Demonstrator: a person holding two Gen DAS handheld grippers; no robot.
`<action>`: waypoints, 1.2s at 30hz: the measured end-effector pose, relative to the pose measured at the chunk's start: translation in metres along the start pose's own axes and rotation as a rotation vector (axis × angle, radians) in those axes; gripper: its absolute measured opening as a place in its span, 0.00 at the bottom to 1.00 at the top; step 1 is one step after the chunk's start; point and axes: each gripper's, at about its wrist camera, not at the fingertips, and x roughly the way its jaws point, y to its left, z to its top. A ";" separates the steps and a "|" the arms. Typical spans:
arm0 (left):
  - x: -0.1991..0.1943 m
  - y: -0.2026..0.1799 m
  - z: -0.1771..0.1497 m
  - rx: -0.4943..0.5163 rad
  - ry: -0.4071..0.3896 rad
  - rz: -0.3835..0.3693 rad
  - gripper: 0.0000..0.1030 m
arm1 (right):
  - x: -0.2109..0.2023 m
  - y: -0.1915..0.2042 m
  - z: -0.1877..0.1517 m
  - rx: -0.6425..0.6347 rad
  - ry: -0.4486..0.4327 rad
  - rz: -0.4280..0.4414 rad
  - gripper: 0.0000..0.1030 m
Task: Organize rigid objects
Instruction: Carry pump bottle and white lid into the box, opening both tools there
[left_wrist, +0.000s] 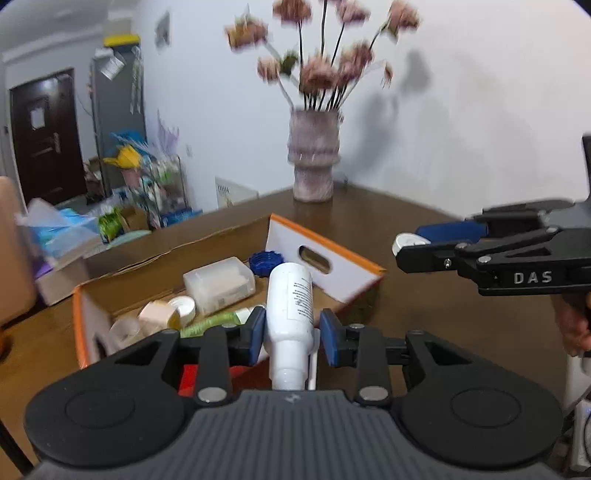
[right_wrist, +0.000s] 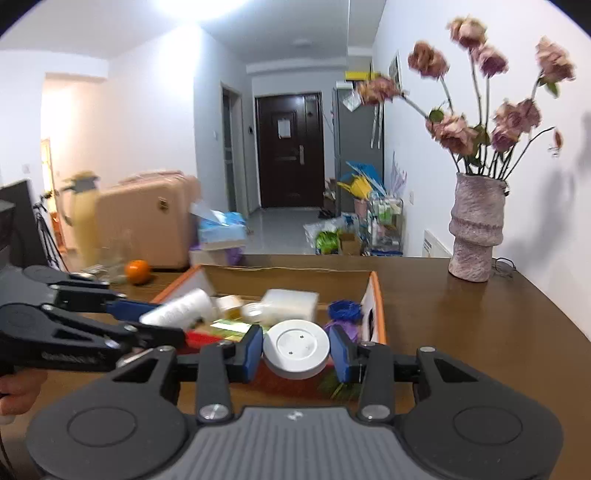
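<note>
Nearest each lens, a grey ribbed housing and black linkage carry two blue pads. The left gripper (left_wrist: 291, 328) is clamped on a white bottle (left_wrist: 290, 306), held with its cap toward the camera and its printed body pointing forward over the box (left_wrist: 325, 254). The right gripper (right_wrist: 295, 352) is clamped on a white round disc (right_wrist: 297, 349) with a recessed face, likewise held above the near edge of the box.

Each gripper shows in the other's view: the right gripper (left_wrist: 410, 243) enters the left wrist view from the right with the disc edge between its pads, a hand (left_wrist: 576, 328) on its grip; the left gripper (right_wrist: 155, 314) enters the right wrist view from the left with the bottle.

Beyond them, the open cardboard box with orange-edged flaps rests on a brown table (right_wrist: 461, 332). In it lie a clear plastic case (left_wrist: 219, 282), a blue cap (left_wrist: 264, 262), a white lid (left_wrist: 183, 306), a tape roll (left_wrist: 159, 314) and what appears to be a green packet (left_wrist: 210, 323), partly hidden.

Farther back on the table stand a mottled vase (right_wrist: 476, 229) of dried pink flowers (right_wrist: 480, 110) near the wall, and an orange (right_wrist: 137, 271) at far left. A dark door (right_wrist: 290, 147) closes the hallway behind.
</note>
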 end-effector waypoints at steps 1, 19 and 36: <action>0.017 0.006 0.005 0.006 0.019 -0.021 0.32 | 0.015 -0.005 0.003 0.002 0.014 0.002 0.37; 0.077 0.064 0.005 -0.135 0.004 0.019 0.68 | 0.118 -0.038 -0.002 0.060 0.103 -0.040 0.41; -0.064 0.050 -0.020 -0.204 -0.143 0.452 0.94 | 0.030 0.036 0.018 -0.099 -0.005 -0.062 0.67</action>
